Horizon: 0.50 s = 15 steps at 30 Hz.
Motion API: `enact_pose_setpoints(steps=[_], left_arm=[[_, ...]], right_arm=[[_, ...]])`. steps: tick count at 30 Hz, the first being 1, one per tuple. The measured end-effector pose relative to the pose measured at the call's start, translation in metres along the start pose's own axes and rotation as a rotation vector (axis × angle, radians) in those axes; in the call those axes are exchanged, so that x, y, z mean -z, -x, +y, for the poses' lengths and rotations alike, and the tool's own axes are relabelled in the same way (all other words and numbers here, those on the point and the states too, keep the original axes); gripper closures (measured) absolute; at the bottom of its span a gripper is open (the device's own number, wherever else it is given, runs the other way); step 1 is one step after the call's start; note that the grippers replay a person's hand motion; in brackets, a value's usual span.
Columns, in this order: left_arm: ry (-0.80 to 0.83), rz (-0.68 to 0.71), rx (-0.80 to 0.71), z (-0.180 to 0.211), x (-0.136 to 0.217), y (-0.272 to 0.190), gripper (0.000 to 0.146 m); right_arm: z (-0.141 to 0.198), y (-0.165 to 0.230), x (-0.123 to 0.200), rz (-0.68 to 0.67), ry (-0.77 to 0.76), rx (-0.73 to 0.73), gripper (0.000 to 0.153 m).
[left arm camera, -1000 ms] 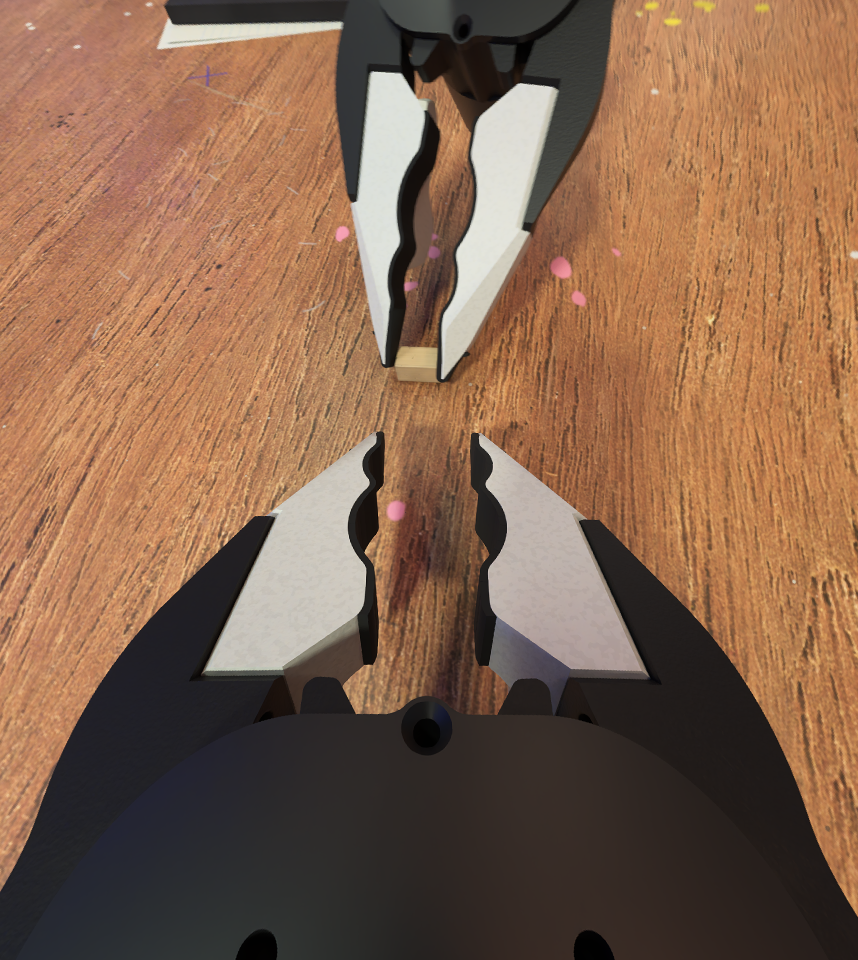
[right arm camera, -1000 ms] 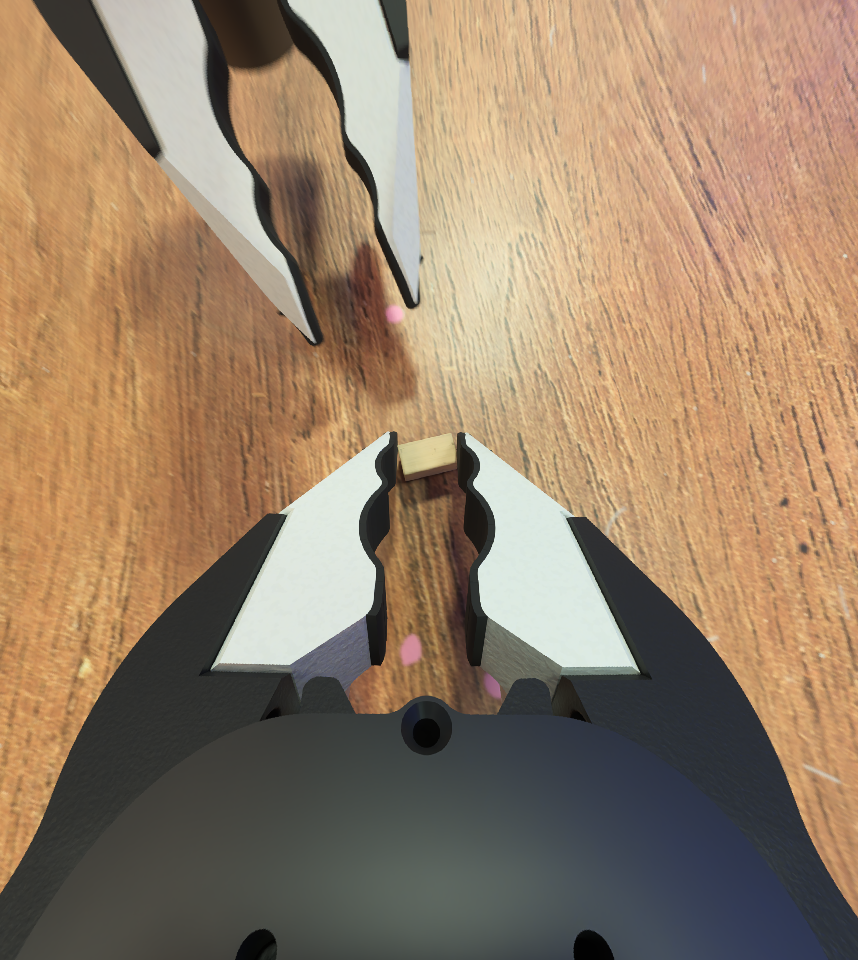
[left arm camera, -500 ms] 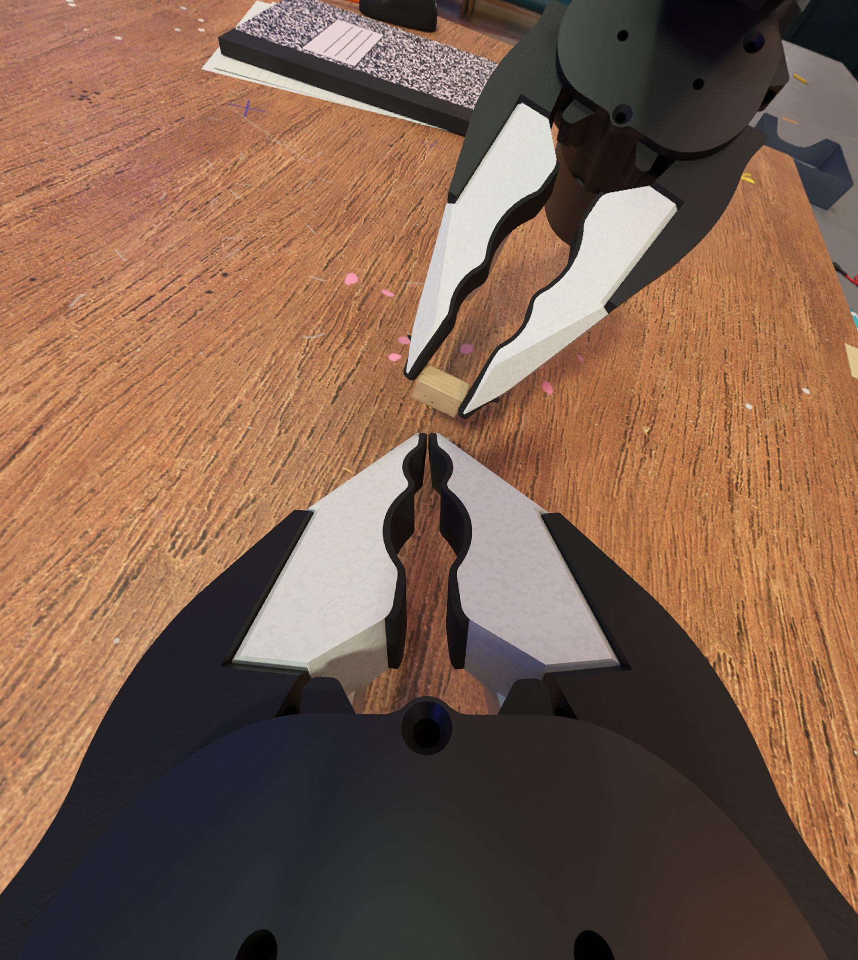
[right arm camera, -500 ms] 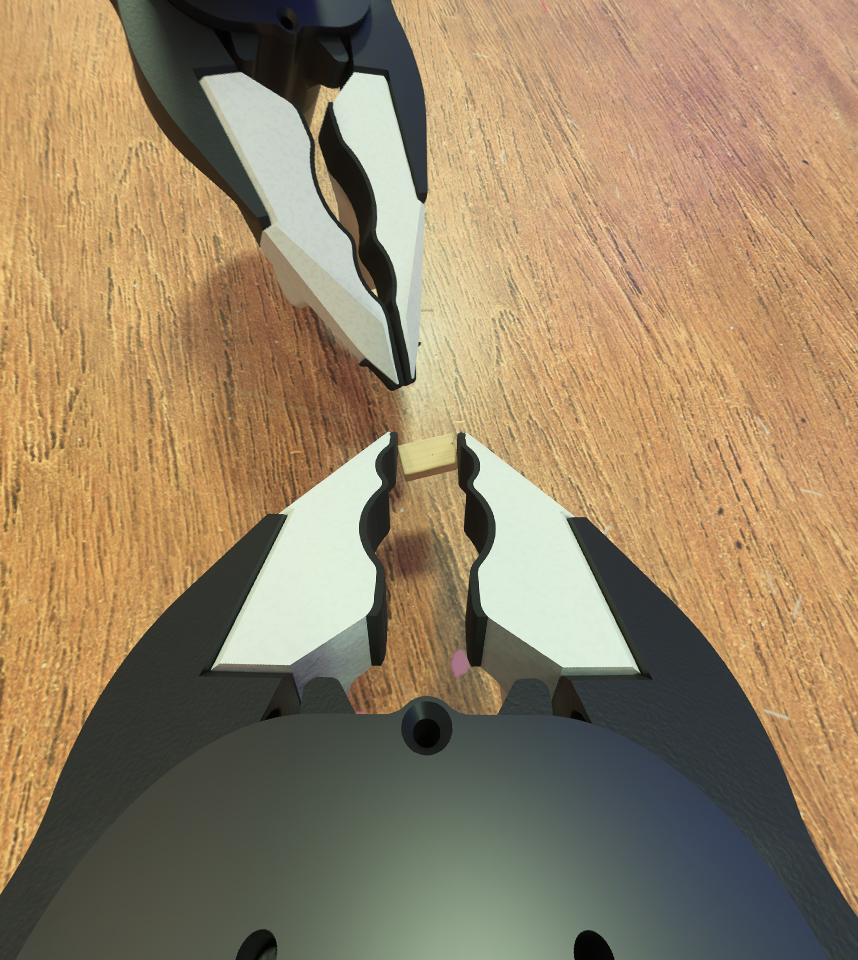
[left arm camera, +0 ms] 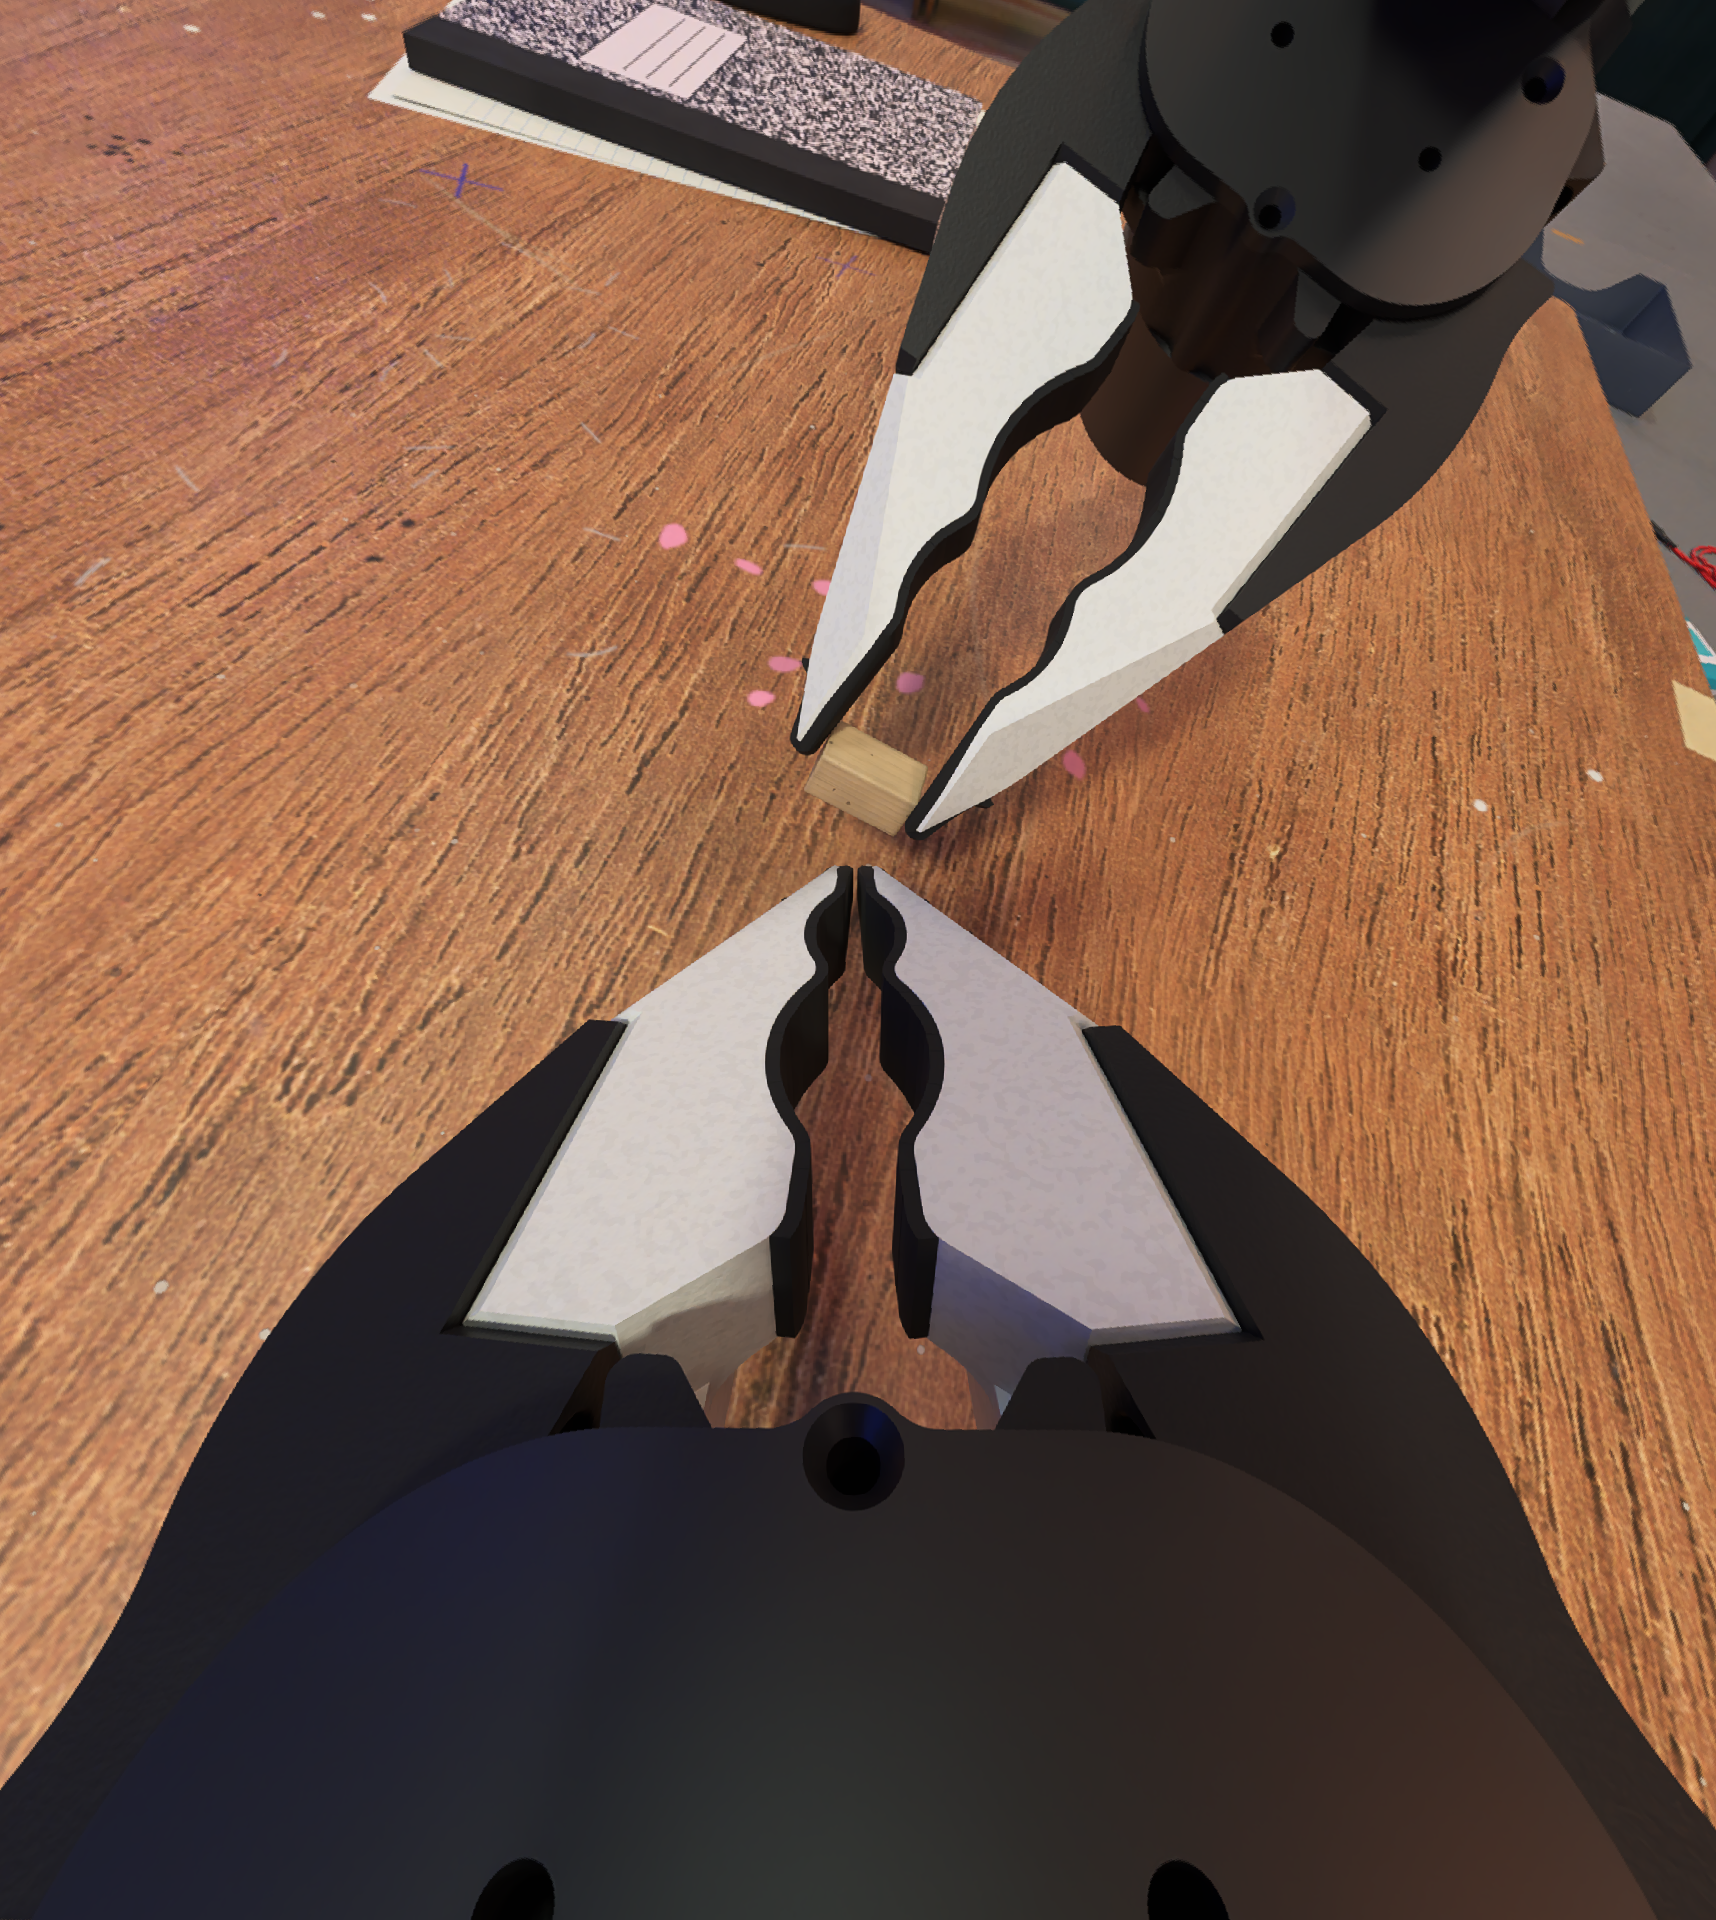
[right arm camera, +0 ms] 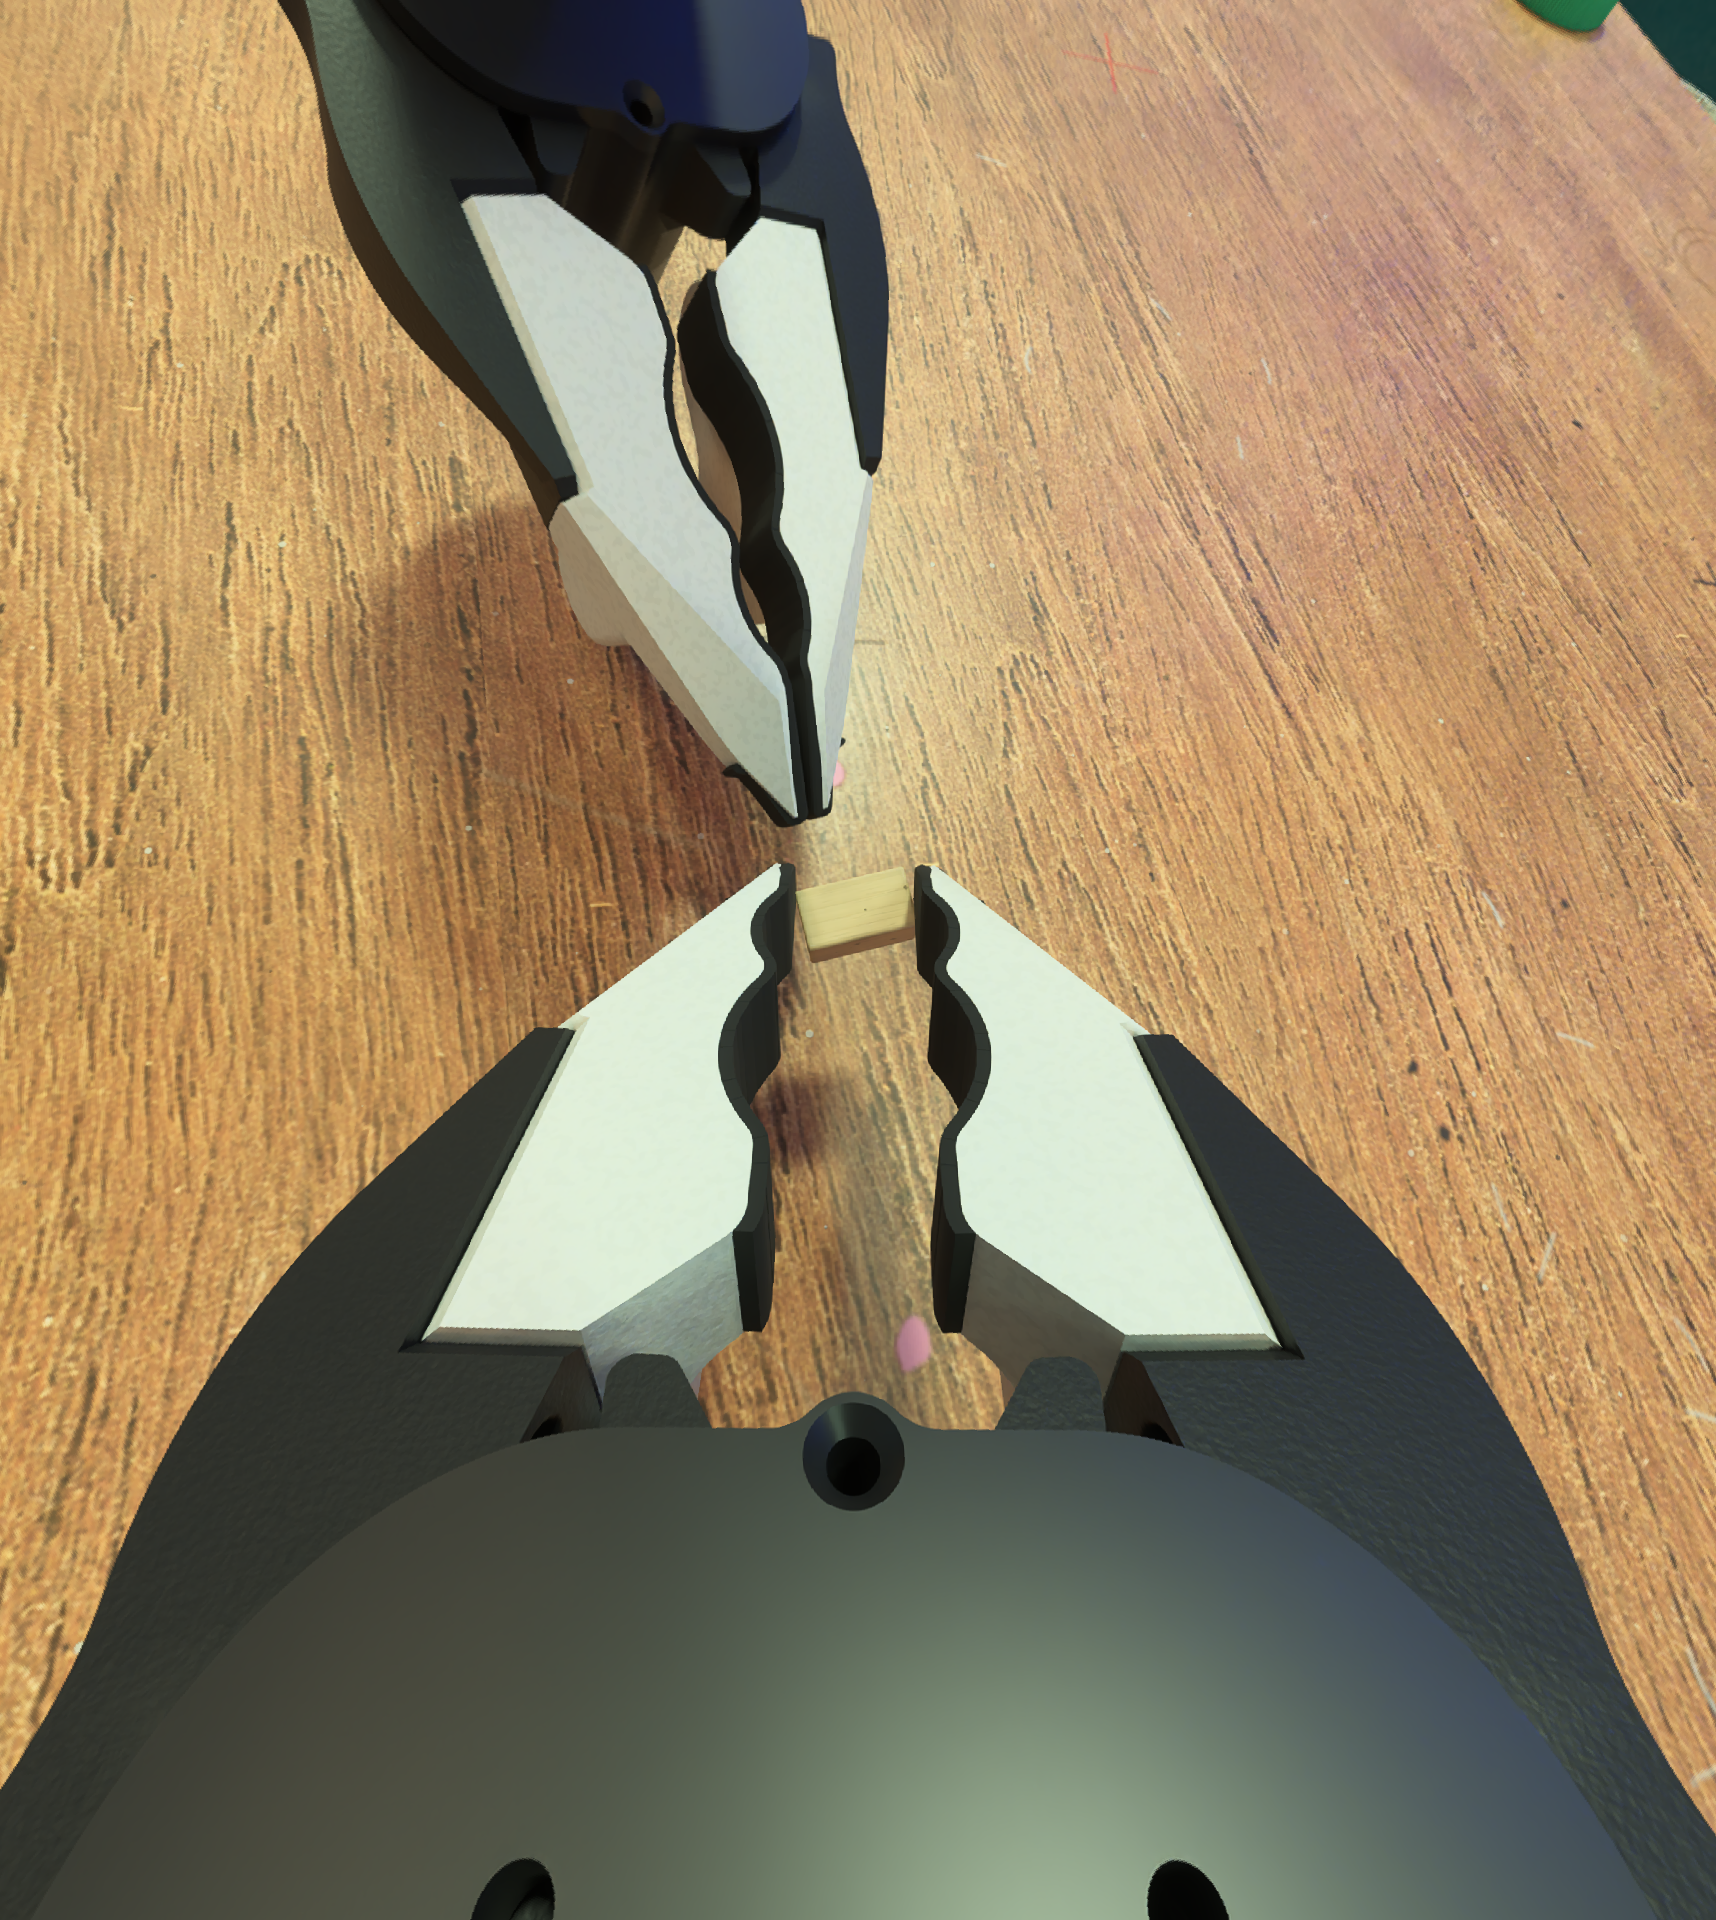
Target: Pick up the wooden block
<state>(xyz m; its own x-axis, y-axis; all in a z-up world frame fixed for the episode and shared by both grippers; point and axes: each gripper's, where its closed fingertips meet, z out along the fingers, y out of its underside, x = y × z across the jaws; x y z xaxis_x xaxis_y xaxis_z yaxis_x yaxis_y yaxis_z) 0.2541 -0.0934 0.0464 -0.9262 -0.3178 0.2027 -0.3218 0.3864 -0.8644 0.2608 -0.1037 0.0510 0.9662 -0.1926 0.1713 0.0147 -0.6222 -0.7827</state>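
The speckled notebook [left arm camera: 729, 94] is cut off at the top edge; a green object [right arm camera: 1560, 8] likewise.

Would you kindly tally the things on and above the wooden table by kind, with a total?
Tools: 2, the left tool shut and empty, the right tool shut on the wooden block.
Wooden blocks: 1.
Speckled notebooks: 1, at the table's far edge.
Total: 4.
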Motion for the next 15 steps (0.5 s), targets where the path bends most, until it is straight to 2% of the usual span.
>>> enact_pose_setpoints(steps=[5, 7, 10, 15], left_arm=[[-0.004, 0.043, 0.04, 0.003, -0.004, -0.003, 0.145], [-0.016, 0.013, 0.032, 0.001, -0.001, 0.002, 0.145], [-0.01, 0.008, 0.032, 0.001, 0.004, 0.006, 0.145], [0.03, -0.087, -0.012, 0.009, 0.01, 0.02, 0.145]], right_arm=[[-0.006, 0.002, -0.002, -0.045, -0.088, -0.043, 0.13], [0.002, -0.004, -0.004, -0.009, -0.027, -0.033, 0.13], [0.007, -0.005, -0.006, -0.014, -0.025, -0.04, 0.13], [0.023, -0.008, -0.015, -0.014, 0.137, 0.021, 0.13]])
